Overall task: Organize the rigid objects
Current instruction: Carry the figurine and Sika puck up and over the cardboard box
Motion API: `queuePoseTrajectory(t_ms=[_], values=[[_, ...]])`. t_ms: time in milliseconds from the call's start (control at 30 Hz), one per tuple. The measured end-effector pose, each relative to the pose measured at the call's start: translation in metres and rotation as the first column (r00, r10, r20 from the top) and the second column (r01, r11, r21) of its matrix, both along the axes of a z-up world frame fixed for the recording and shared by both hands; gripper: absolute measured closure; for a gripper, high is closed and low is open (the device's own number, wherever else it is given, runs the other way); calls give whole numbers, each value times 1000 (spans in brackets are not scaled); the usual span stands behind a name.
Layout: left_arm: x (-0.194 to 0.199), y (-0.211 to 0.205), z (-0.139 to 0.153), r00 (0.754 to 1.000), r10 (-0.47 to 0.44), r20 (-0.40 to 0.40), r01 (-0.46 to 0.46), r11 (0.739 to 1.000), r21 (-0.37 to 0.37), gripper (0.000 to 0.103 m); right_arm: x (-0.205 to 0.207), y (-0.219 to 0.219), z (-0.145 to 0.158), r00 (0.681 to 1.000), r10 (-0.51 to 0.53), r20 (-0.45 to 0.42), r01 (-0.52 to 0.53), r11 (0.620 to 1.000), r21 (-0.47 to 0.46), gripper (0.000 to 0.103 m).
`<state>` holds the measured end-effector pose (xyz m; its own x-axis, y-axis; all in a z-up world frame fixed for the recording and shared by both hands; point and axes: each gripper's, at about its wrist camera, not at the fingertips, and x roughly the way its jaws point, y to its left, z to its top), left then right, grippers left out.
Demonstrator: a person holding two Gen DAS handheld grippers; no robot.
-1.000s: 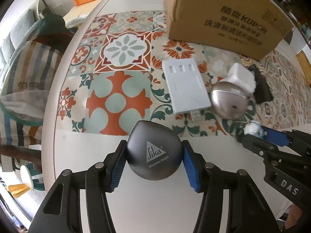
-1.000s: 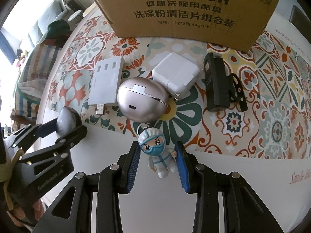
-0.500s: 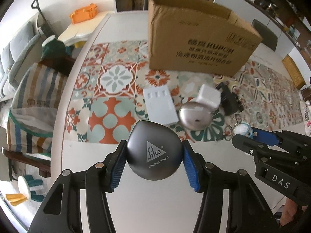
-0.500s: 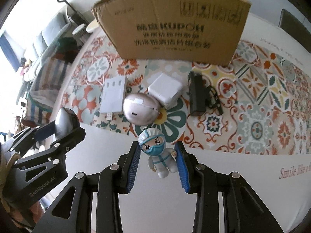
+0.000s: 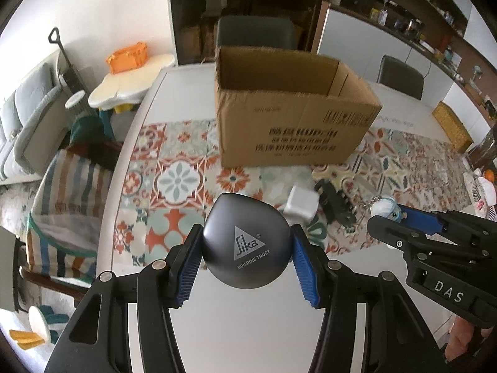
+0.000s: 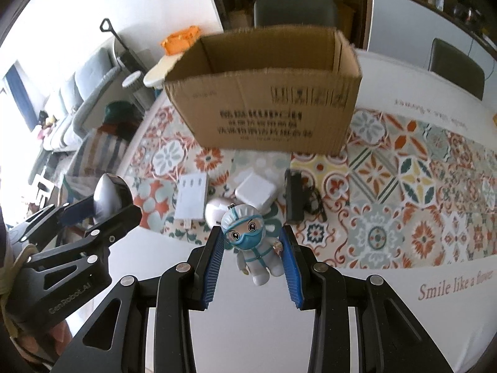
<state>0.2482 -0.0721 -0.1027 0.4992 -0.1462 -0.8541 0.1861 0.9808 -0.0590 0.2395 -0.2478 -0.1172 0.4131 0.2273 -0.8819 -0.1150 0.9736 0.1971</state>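
My left gripper (image 5: pixel 247 250) is shut on a dark grey rounded Sika case (image 5: pixel 245 245) and holds it high above the table. My right gripper (image 6: pixel 251 253) is shut on a small white-suited medic figurine keychain (image 6: pixel 251 245), also held in the air. The left gripper and its case also show in the right wrist view (image 6: pixel 108 195); the right gripper with the figurine shows in the left wrist view (image 5: pixel 385 209). An open cardboard box (image 6: pixel 264 108) stands beyond both, its inside visible from above.
On the patterned table runner (image 6: pixel 403 186) lie a flat white device (image 6: pixel 191 197), a silver egg-shaped case (image 6: pixel 216 213), a white power adapter (image 6: pixel 256 191) and a black gadget (image 6: pixel 295 199). Chairs (image 5: pixel 254 34) stand behind the table. A striped bag (image 5: pixel 65 199) hangs left.
Both grippers have risen with their objects and tilted up. The box's open top has come into view and the items on the runner look smaller and farther below.
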Motion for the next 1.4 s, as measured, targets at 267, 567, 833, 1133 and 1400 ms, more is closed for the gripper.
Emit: queuePoseTrajectory(t_ms=[267,567,833,1133,1400], values=[[6,-6,31,997,-17,78,18,1000,-15,48,2,-6,36,995,-8,104,8,1000,7,66],[17,-10,57,989,-25,147,29,999,-23,48,11,-12,62,983,-24,182,20,1000,22,66],[33,-15,73,982,-34,183,39,999,-28,48,24,-18,82,970,-41,239,36,999,23,66],[50,-23,87,975,-48,217,53,998,-20,48,43,-25,94,960,-55,274,48,998,32,66],[72,-28,92,973,-42,229,46,999,-11,48,61,-26,98,955,-56,291,51,998,25,66]])
